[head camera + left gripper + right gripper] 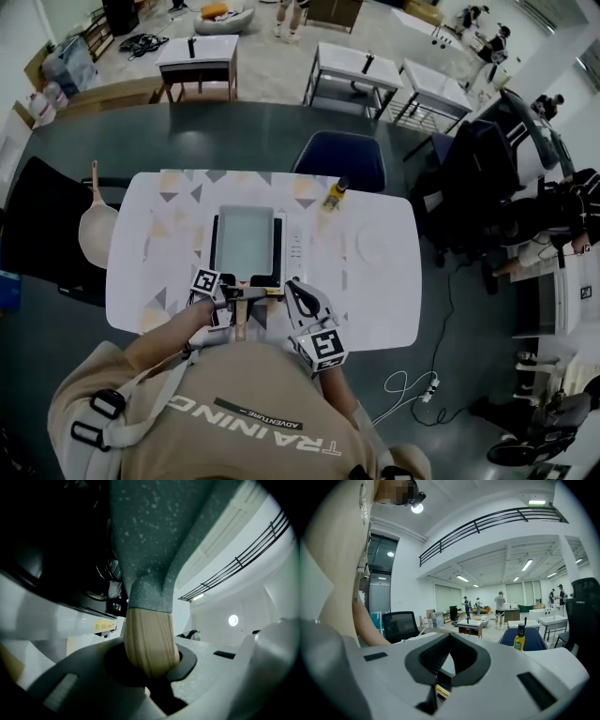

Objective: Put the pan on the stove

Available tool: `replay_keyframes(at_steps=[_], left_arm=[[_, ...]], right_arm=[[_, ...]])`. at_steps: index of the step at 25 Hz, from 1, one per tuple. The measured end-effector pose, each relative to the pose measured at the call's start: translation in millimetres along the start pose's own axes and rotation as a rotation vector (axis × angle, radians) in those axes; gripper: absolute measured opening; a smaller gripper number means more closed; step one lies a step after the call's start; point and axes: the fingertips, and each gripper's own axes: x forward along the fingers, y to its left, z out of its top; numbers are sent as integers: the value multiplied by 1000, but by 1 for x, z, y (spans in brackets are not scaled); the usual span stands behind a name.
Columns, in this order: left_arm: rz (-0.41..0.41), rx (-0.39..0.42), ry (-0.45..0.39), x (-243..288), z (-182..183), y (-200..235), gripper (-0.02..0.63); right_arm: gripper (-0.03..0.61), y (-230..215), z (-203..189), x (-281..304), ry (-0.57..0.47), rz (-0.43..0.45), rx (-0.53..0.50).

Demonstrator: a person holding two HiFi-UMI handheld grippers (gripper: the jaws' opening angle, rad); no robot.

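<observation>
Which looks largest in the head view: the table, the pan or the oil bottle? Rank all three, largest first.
1. white table
2. grey pan
3. oil bottle
All three sit at similar distance from the camera, so the order is safe.

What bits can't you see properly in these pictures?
- Head view: whether the pan touches the stove; the top-down angle hides any gap.
- Left gripper view: the pan's inside; only its handle end shows, clamped in the left hand-held gripper.
- Right gripper view: the pan; the right hand-held gripper's own body blocks it.
- The bottle's label: too small to read.
</observation>
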Motion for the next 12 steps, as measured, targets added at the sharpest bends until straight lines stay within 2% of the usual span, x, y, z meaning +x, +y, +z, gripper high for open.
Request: replay_keyframes(at_steps=[12], left_arm=[[1, -7, 4, 0, -1, -1, 37]], right_arm=[[3, -4, -6, -17, -3, -50, 0]])
